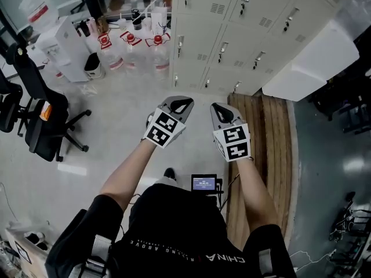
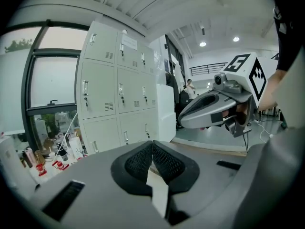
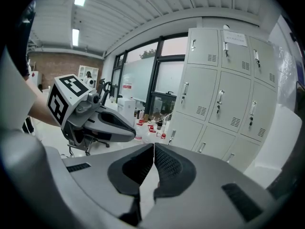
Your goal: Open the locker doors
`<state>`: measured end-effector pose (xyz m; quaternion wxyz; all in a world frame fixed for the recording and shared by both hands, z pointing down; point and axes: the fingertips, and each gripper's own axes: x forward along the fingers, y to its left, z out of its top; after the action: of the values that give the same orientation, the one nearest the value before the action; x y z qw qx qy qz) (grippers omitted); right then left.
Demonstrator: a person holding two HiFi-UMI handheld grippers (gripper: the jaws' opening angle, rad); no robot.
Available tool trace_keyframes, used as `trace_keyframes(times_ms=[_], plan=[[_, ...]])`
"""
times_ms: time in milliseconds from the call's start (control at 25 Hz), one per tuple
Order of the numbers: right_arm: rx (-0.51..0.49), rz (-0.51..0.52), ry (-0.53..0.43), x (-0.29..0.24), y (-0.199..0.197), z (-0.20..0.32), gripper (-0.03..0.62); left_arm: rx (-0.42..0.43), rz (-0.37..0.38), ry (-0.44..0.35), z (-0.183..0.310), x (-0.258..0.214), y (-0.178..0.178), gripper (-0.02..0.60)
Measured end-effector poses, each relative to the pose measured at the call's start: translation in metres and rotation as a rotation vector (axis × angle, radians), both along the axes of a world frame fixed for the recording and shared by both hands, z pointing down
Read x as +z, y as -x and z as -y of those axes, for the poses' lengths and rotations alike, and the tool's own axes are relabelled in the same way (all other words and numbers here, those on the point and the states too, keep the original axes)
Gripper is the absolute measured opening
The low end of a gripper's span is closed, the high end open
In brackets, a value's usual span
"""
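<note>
A bank of cream lockers stands ahead, its doors all closed, each with a small metal handle; it also fills the left gripper view and the right gripper view. My left gripper and right gripper are held side by side over the floor, some way short of the lockers and touching nothing. The left gripper is shut and empty, its black pads meeting. The right gripper is likewise shut with nothing between the pads. Each gripper shows in the other's view.
Large water bottles stand on the floor left of the lockers, beside a white appliance. A black office chair is at the left. Wooden boards lie on the floor to the right, under a white box.
</note>
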<state>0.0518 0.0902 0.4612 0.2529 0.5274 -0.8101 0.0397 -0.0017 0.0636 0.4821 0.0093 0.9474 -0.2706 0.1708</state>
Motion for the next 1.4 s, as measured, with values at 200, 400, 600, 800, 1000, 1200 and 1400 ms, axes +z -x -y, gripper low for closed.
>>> trace_keyframes(times_ms=[200,400,600,800,1000,1200,1400], plan=[[-0.008,0.0,0.016,0.01,0.006,0.023,0.032,-0.011,-0.013,0.014,0.023,0.009,0.005,0.02],[-0.032,0.019,0.02,0.014,0.004,0.055,0.032,-0.03,-0.01,0.026,0.05,0.017,-0.003,0.02],[-0.053,0.06,0.016,0.02,-0.006,0.096,0.032,-0.085,-0.007,0.035,0.085,0.023,-0.008,0.02],[-0.08,0.089,-0.001,0.011,-0.028,0.151,0.032,-0.133,-0.011,0.042,0.134,0.018,-0.031,0.02],[-0.104,0.111,-0.024,0.0,-0.064,0.205,0.032,-0.163,-0.001,0.011,0.187,0.004,-0.062,0.02],[-0.138,0.143,-0.018,-0.002,-0.088,0.244,0.032,-0.205,0.008,0.002,0.222,-0.003,-0.085,0.02],[-0.176,0.177,-0.008,-0.001,-0.092,0.271,0.032,-0.244,0.034,0.021,0.244,0.005,-0.09,0.02]])
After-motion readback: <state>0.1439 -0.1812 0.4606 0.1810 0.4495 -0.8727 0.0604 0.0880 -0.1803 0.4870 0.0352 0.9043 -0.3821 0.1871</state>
